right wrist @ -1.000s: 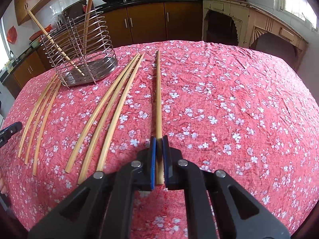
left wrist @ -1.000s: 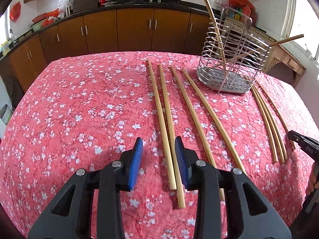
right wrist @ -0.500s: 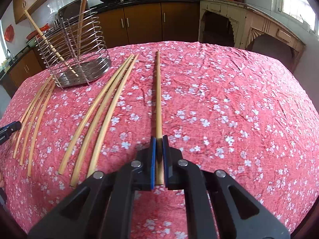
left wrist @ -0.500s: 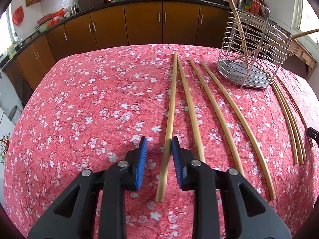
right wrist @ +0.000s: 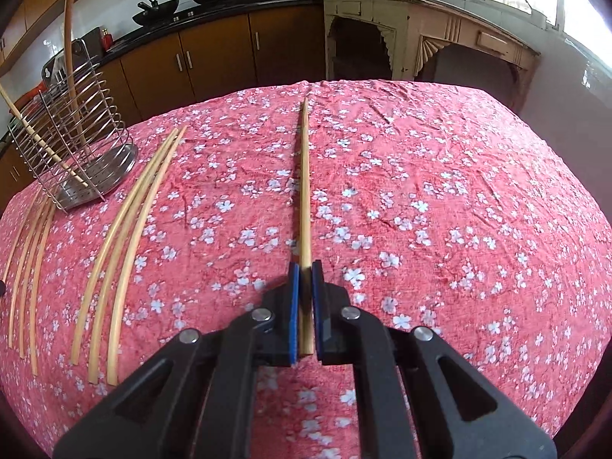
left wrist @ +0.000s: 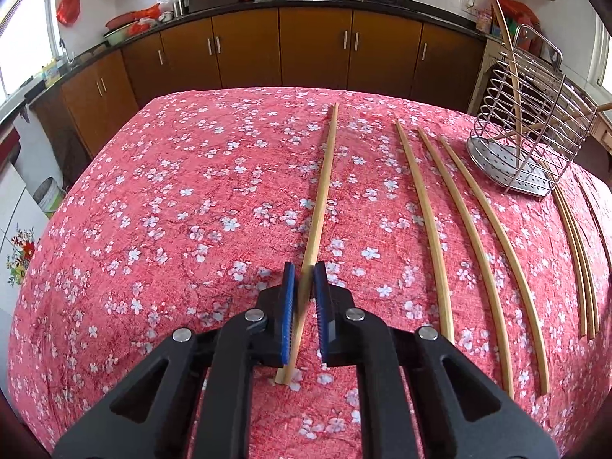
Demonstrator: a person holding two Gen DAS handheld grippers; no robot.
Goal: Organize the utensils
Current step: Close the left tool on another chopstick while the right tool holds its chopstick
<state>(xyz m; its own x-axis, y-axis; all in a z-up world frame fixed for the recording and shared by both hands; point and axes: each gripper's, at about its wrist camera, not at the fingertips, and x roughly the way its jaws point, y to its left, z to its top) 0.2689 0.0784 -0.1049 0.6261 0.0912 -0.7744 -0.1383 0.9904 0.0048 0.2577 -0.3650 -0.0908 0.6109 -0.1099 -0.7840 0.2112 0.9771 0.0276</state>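
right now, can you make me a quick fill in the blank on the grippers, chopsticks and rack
1. Each hand-held gripper, left and right, is closed on one ____.
2. The tablecloth is red with white ____.
3. The wire rack holds ____ chopsticks.
4. In the right wrist view, the rack stands to the ____ of the held chopstick.

Missing words: chopstick; flowers; two; left

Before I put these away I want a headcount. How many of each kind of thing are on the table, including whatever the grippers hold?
Chopsticks held, one in the left gripper, one in the right gripper: 2
Chopsticks loose on the cloth: 6
Chopsticks in the wire rack: 2
Wire rack: 1
Total: 11
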